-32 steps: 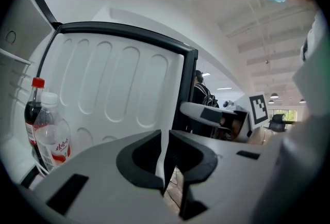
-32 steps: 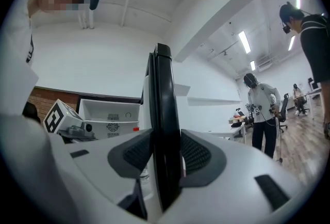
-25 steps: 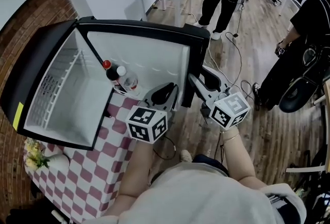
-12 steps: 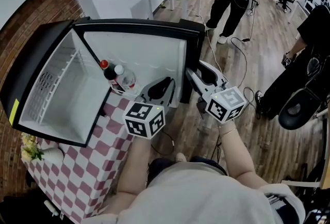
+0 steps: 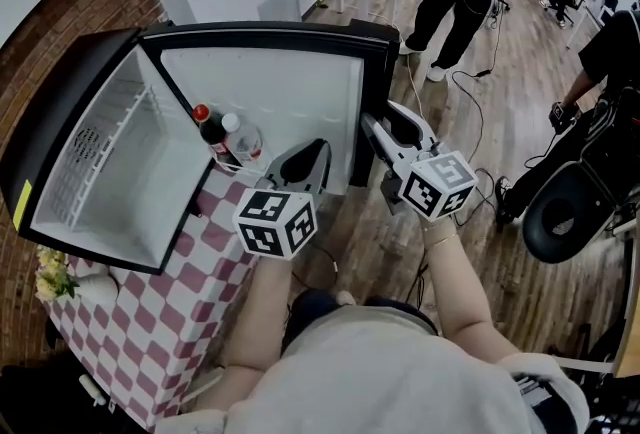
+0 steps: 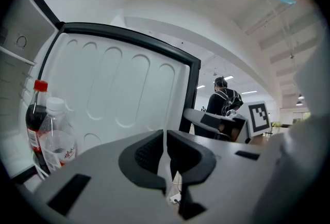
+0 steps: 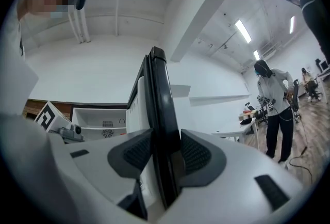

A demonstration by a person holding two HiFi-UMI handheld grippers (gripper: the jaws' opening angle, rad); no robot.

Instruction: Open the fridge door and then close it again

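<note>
Now, at nine o'clock in the head view, the fridge (image 5: pixel 90 152) is sitting open on the checkered table (image 5: pixel 150 322). The fridge door (image 5: pixel 290 92) is standing swung wide at twelve o'clock, its long axis running from the hinge on the left to the free edge at three o'clock. We are holding the left gripper (image 5: pixel 308 160) near its inner face, jaws just closing, nearly together on nothing. Our right gripper (image 5: pixel 382 127) is pinching the door's black free edge.

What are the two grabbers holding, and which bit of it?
The right gripper pinches the fridge door by its black side edge. The left gripper holds nothing; its fingers have just been closing, empty.
</note>
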